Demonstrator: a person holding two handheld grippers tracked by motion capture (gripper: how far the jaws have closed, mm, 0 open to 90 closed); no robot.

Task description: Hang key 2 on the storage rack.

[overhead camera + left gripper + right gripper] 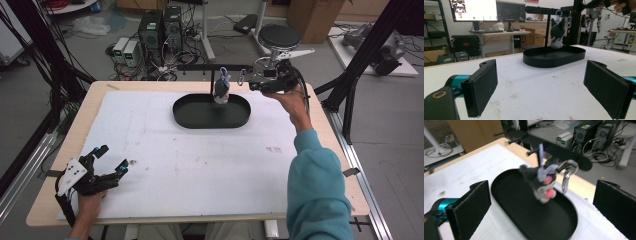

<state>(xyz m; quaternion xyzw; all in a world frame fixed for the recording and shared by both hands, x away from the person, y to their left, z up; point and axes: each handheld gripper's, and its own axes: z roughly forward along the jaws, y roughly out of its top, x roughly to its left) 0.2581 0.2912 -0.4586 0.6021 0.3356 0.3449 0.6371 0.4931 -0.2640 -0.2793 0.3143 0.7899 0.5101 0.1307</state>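
Resting at the near left corner of the bench [150, 200], the left gripper [111, 161] has its fingers wide and holds nothing. In the middle, the plush toy [221, 90] already hangs from the black rack [210, 67] over the tray [190, 117]. Far right, the right gripper [246, 80] is wide too, near the toy, with the bench edge close behind it.

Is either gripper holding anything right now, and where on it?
Nothing held: the right gripper is open short of the hanging plush toy; the left gripper is open.
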